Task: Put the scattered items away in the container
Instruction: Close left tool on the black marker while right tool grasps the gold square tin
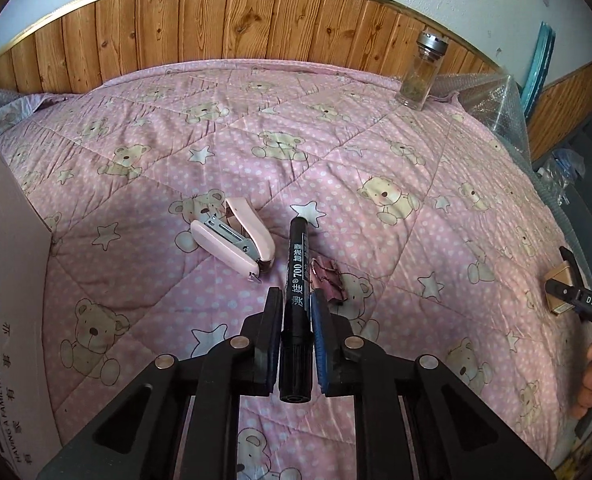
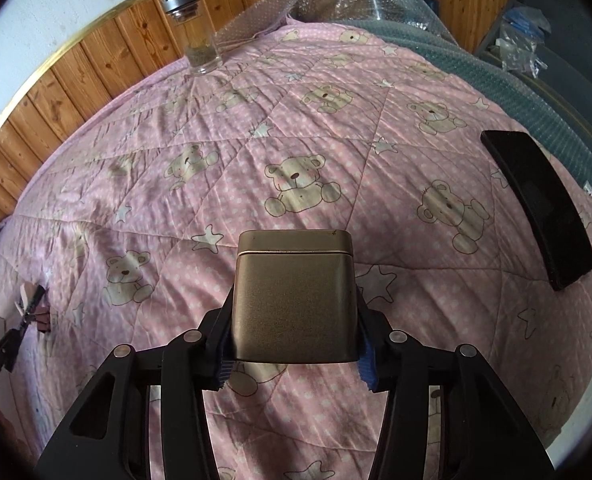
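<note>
Black marker (image 1: 297,300) sat clamped lengthwise in the left gripper (image 1: 294,304), jaws pressed on both sides of the barrel, cap end pointing fwd over the pink quilt (image 1: 335,152). Gripped along its axis like that it probably won't swing, and it can go into the box nose-first. The box (image 1: 8,280), cardboard w/ printed lettering, stood at the left edge of the left view, so the drop-off was near that hand.

Right gripper (image 2: 294,328) had its jaws closed on the flat sides of a gold tin (image 2: 294,300), lid seam facing away, held clear above the quilt. Wide flat faces give the pads a firm hold; likely why it's taken across the body, not the lid.

Not yet picked up: pink stapler (image 1: 232,240) just left of the marker tip, a binder clip (image 1: 329,278) beside the barrel, and a black case (image 2: 537,208) well apart on the right side. A glass jar (image 1: 421,72) stood upright at the far edge by the wood panelling (image 1: 216,20). Whether the jar counts as clutter, can't tell.

Judgement: both hands loaded, next is the carry to the box.
</note>
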